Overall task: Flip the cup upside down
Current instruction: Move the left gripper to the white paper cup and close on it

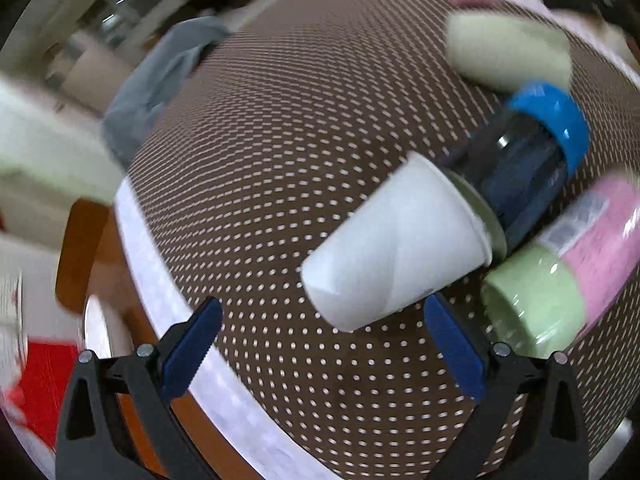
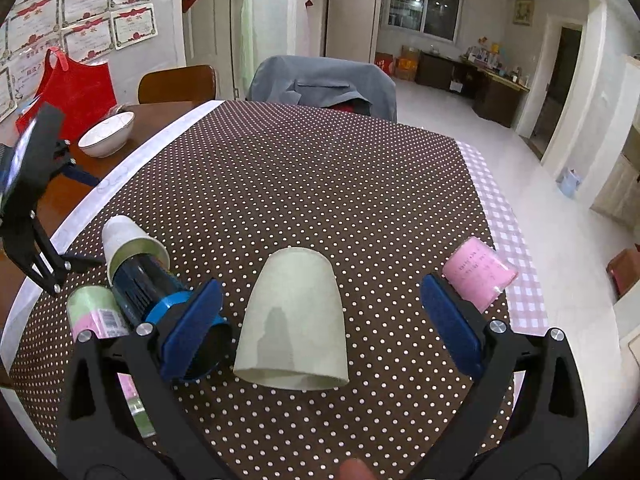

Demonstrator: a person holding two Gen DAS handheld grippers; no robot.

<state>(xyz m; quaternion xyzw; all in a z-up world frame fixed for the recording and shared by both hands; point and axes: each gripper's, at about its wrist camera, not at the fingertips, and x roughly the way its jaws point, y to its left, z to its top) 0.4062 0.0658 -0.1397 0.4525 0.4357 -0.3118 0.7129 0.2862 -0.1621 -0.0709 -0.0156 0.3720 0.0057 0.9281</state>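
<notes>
A pale green cup stands upside down on the dotted brown tablecloth, just ahead of my open, empty right gripper; it shows blurred in the left wrist view. A white paper cup lies on its side, mouth against a dark bottle with a blue cap. My left gripper is open and empty just short of the white cup. The white cup and bottle lie left in the right wrist view.
A green and pink cup lies beside the bottle. A pink cup lies at right. A white bowl sits on bare wood at left. Chairs with a grey jacket stand beyond the far edge.
</notes>
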